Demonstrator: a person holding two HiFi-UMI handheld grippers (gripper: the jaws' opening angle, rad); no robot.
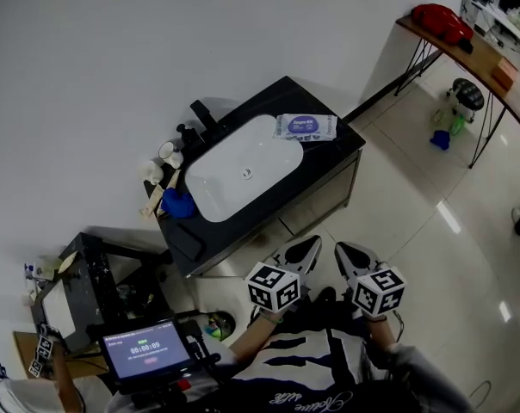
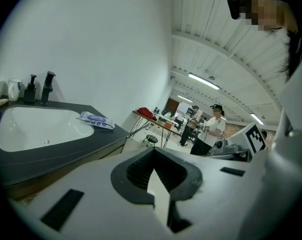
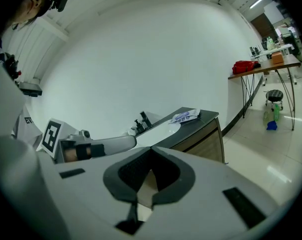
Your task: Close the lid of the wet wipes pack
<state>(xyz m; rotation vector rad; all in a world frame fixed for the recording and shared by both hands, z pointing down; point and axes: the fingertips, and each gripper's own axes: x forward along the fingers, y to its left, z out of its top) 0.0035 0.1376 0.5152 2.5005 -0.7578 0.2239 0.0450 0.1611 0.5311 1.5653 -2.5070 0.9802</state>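
Note:
The wet wipes pack is white with a purple label and lies flat on the black vanity top, at its corner just past the white basin. It also shows as the pack and the pack, small and far off. I cannot tell how its lid stands. My left gripper and right gripper hang side by side over the floor in front of the vanity, well short of the pack. Both the left gripper and the right gripper have jaws meeting, with nothing held.
A white basin fills the vanity, with a black faucet, cups and a blue object around its far side. A wooden table carries a red bag. A tablet sits at lower left. People stand in the distance.

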